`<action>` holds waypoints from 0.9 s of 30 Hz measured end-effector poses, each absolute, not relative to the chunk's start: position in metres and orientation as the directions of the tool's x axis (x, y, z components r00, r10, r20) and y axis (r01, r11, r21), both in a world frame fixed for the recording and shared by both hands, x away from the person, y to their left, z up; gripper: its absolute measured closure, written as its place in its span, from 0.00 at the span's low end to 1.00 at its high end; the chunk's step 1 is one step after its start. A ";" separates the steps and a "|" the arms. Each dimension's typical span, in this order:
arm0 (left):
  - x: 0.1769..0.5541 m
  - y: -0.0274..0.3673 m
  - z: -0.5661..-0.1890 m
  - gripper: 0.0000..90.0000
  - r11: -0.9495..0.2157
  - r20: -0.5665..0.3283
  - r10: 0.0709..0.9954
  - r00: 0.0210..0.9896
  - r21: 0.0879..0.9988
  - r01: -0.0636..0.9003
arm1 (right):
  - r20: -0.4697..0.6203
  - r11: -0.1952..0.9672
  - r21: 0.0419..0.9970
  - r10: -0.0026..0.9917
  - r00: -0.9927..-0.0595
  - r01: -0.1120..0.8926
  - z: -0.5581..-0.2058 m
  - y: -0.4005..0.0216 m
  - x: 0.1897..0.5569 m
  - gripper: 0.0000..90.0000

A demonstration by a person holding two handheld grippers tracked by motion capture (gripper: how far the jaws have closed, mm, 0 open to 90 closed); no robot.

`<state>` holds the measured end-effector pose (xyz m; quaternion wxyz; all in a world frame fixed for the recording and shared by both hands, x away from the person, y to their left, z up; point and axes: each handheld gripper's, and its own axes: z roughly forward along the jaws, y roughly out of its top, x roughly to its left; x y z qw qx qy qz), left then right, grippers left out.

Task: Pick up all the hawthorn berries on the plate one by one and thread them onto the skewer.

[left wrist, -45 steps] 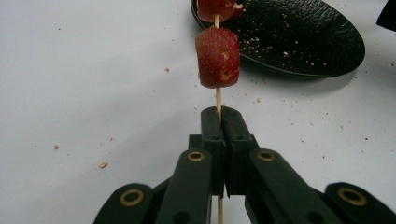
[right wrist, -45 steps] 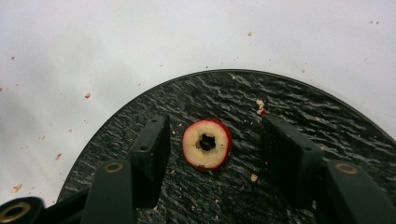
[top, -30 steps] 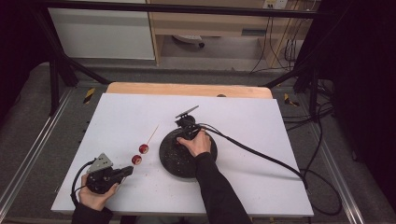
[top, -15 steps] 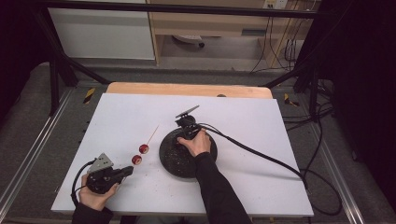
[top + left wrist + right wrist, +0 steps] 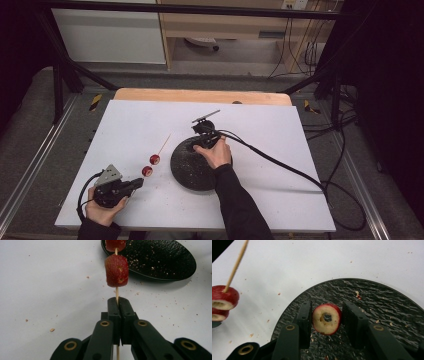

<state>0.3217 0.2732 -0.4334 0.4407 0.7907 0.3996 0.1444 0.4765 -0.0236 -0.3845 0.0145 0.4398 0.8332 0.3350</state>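
Left gripper (image 5: 134,184), near left of the table: jaws fully closed on the bare near end of a thin wooden skewer (image 5: 116,293). The stick runs away from the jaws, up and to the right in the high view, with two red fruit pieces (image 5: 151,165) threaded on it and its far tip free. Probable reason for the hold: pinched at the butt end and propped off the table, the pointed end stays open for another piece to be slid on.

Right gripper (image 5: 204,136), over the far edge of the black plate (image 5: 187,172): jaws drawn in around a cored fruit slice (image 5: 327,318), red skin outside, pale flesh, a hole through the middle. They have just been closing, with the slice between them. The left pad touches the rim; the right pad sits at the skin, contact there hard to confirm. The slice appears gripped by its edges, hole facing the camera, likely so the hole stays clear for the skewer.

Plate is dark, pebbled, scattered with crumbs; it sits mid-table, just right of the skewered fruit.

Surface: white tabletop (image 5: 280,130), speckled with small brown crumbs, a wooden strip along its far edge. Black cables trail off to the right. Beyond: grey floor, dark frame bars, a white cabinet and wooden shelving at the far wall.
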 end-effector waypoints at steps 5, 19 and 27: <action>0.321 0.271 -0.433 0.98 -0.292 -0.123 0.759 0.640 0.813 0.503 | 0.287 0.366 0.598 0.732 -0.618 0.713 -0.379 -0.032 0.468 0.68; 0.321 0.254 -0.433 0.98 -0.289 -0.141 0.747 0.650 0.812 0.508 | 0.349 0.234 0.701 0.712 -0.609 0.674 -0.384 -0.077 0.437 0.69; 0.320 0.240 -0.428 0.98 -0.299 -0.128 0.741 0.659 0.816 0.495 | 0.397 0.128 0.745 0.703 -0.590 0.655 -0.397 -0.103 0.421 0.69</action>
